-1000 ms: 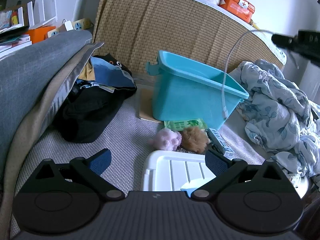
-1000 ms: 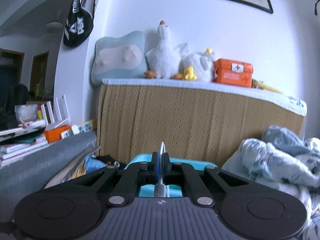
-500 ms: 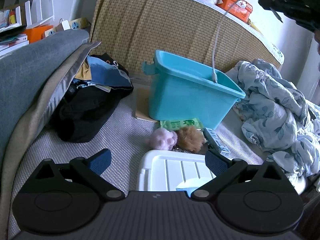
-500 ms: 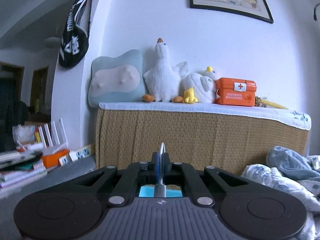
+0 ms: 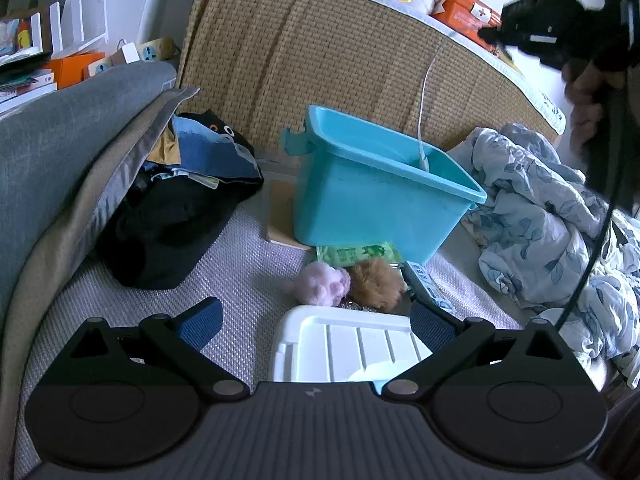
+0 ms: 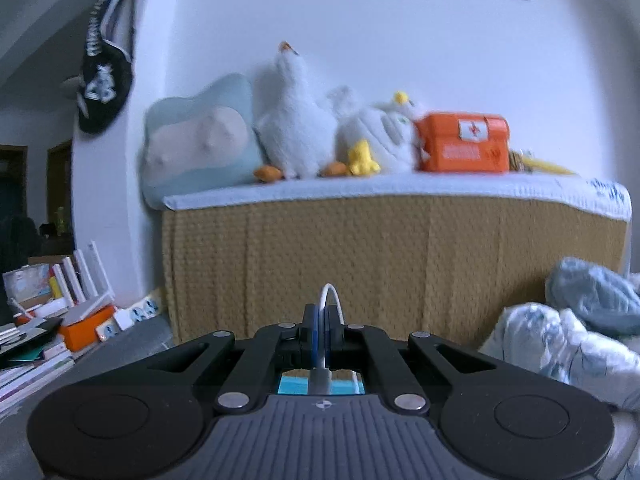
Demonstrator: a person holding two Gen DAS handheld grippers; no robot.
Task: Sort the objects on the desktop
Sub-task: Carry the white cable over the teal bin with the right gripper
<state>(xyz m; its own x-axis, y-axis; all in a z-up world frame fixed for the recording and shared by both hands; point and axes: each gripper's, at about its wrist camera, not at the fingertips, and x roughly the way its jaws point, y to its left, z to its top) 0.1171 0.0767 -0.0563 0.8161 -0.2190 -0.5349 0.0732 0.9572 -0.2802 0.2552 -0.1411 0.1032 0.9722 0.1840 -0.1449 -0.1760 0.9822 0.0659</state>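
Note:
My right gripper (image 6: 322,320) is shut on a white cable (image 6: 331,294). In the left wrist view it (image 5: 492,34) is held high at the upper right, and the cable (image 5: 424,92) hangs down from it with its end inside the turquoise bin (image 5: 380,196). My left gripper (image 5: 316,316) is open and empty, low over a white lid (image 5: 352,344). A pink plush ball (image 5: 326,284), a brown plush ball (image 5: 378,282), a green packet (image 5: 356,252) and a small box (image 5: 426,284) lie between the lid and the bin.
Dark clothes and a bag (image 5: 180,200) lie left of the bin, beside a grey cushion (image 5: 60,152). A crumpled floral blanket (image 5: 560,220) lies to the right. A woven headboard (image 5: 340,64) stands behind, with plush toys (image 6: 304,120) and an orange first-aid box (image 6: 464,142) on top.
My right gripper has moved the cable left and lowered it, so its end went from outside the bin's front right to inside the bin. The left gripper has barely moved.

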